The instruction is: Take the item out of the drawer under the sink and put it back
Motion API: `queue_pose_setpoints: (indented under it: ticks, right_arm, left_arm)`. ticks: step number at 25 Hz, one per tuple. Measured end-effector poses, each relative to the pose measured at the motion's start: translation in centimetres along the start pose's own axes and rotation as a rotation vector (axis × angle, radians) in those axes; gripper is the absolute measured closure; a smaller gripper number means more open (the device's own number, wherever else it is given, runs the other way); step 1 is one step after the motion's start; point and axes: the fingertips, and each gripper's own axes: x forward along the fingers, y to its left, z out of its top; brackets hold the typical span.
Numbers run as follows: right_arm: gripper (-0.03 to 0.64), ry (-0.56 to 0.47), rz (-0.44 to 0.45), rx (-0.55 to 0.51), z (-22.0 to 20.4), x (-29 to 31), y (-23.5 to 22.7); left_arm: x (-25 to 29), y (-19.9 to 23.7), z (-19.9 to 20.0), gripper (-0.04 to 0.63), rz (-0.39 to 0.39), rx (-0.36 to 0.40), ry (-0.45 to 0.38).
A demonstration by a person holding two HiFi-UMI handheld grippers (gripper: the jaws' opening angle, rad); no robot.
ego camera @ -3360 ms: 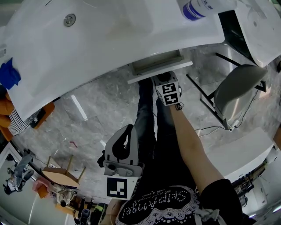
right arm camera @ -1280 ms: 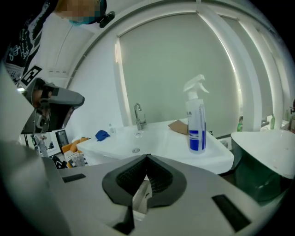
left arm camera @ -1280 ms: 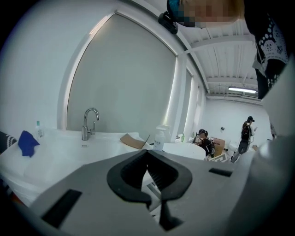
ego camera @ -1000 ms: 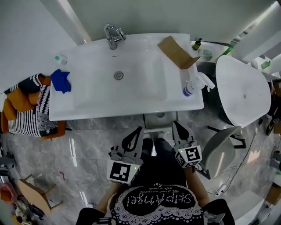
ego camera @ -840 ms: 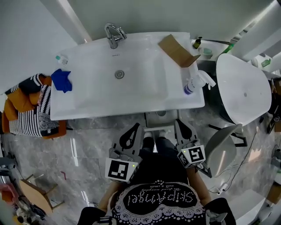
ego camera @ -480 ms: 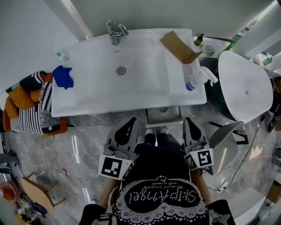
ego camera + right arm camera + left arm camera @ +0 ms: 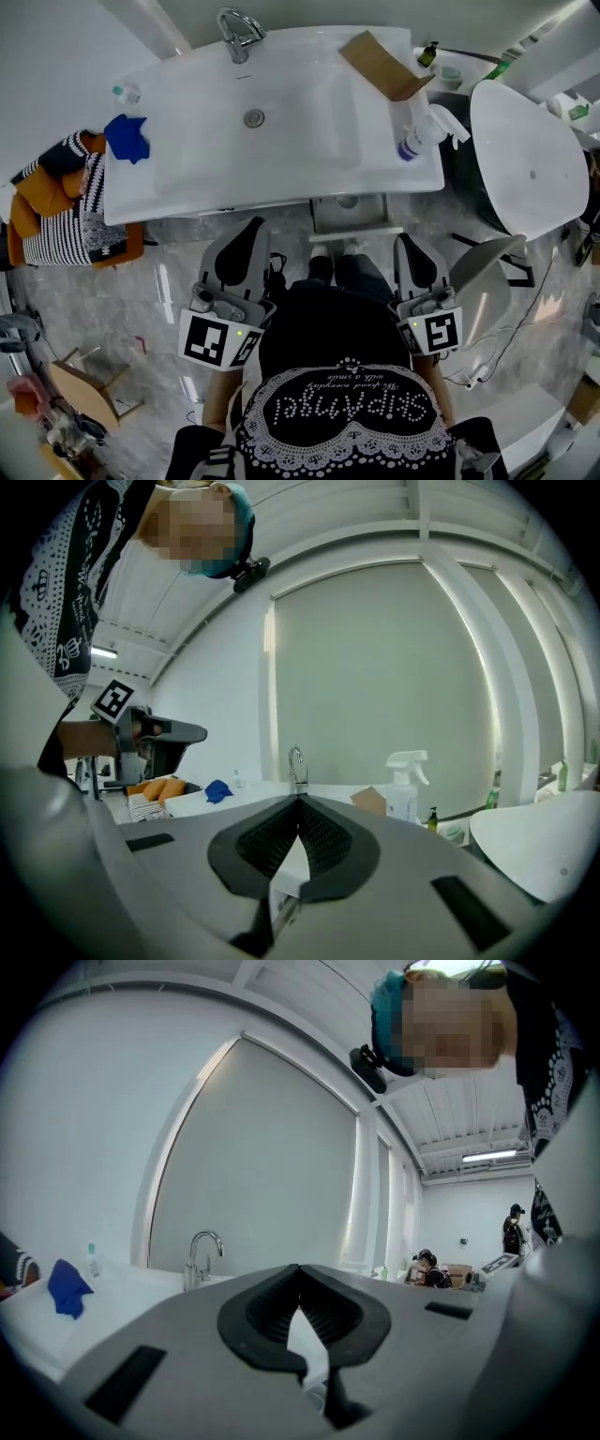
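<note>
Cannot make out the item in any view; presumably back inside the drawer (image 7: 349, 214) just under the front edge of the sink (image 7: 187, 183), with no telling how its long axis lies or which way it points. Looks close to finished, leaving at most a last push on that drawer, seen jutting a little out from under the sink, front face parallel to the sink's front edge. Can see nothing between the jaws of the left gripper (image 7: 249, 227) or the right gripper (image 7: 411, 242), both pinched closed, aimed toward the sink and held well back from it.
</note>
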Motion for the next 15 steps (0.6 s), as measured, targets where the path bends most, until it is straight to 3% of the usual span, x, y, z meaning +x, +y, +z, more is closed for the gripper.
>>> queue_pose_setpoints:
  ticks: [8,15]
  right_arm:
    - [0.6,0.008,0.1,-0.015,0.0,-1.6,0.0]
    - [0.598,0.021,0.113,0.008,-0.1,-2.9,-1.6]
  left_arm:
    - [-0.3,-0.9,0.8,0.591,0.086,-0.01,-0.033]
    - [-0.1,-2.9,0.7,0.591,0.086,-0.016,-0.044]
